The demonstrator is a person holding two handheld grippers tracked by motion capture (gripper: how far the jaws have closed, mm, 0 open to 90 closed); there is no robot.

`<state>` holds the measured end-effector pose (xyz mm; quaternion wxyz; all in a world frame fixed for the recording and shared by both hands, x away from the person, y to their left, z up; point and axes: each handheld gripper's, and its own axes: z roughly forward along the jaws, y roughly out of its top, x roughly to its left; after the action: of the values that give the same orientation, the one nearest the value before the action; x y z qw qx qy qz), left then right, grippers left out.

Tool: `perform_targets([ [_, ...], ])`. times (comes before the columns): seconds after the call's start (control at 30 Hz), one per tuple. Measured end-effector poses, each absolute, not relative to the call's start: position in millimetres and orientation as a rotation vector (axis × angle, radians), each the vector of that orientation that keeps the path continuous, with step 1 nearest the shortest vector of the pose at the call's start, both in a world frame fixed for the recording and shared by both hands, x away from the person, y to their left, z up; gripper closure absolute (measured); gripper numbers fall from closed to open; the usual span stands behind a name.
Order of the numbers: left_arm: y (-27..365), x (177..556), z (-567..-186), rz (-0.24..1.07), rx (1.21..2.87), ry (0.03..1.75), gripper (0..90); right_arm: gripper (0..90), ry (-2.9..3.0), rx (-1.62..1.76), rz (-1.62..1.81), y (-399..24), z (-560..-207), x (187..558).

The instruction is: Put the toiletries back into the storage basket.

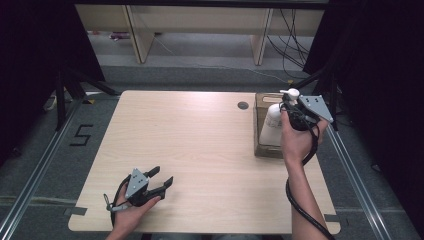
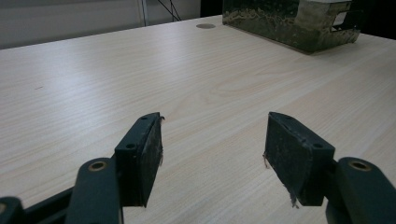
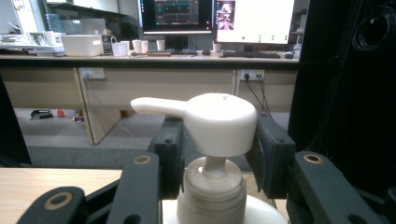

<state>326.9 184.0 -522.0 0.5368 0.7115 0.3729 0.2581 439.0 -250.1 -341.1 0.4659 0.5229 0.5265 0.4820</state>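
Observation:
A white pump bottle (image 1: 272, 125) stands upright inside a brown open box (image 1: 257, 131) at the table's right side. My right gripper (image 1: 291, 106) is at the bottle's top. In the right gripper view my right gripper (image 3: 217, 142) has its jaws pressed against both sides of the white pump head (image 3: 212, 122), shut on it. My left gripper (image 1: 164, 176) rests low near the table's front left, open with nothing between its fingers. In the left gripper view my left gripper (image 2: 212, 140) points across the bare wood toward the box (image 2: 289, 23).
The light wooden table (image 1: 190, 145) has a round cable hole (image 1: 243, 105) near its far edge, left of the box. Dark stands and curtains flank the table. Desk legs and cables lie on the floor beyond.

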Motion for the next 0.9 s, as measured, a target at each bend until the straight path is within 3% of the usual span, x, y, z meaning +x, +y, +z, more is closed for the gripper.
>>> perform_targets([
  [0.9, 183.9, 326.9, -522.1, 0.612, 1.69, 0.884, 36.2, 60.1, 1.323, 1.301, 1.159, -246.4, -361.6, 435.1],
])
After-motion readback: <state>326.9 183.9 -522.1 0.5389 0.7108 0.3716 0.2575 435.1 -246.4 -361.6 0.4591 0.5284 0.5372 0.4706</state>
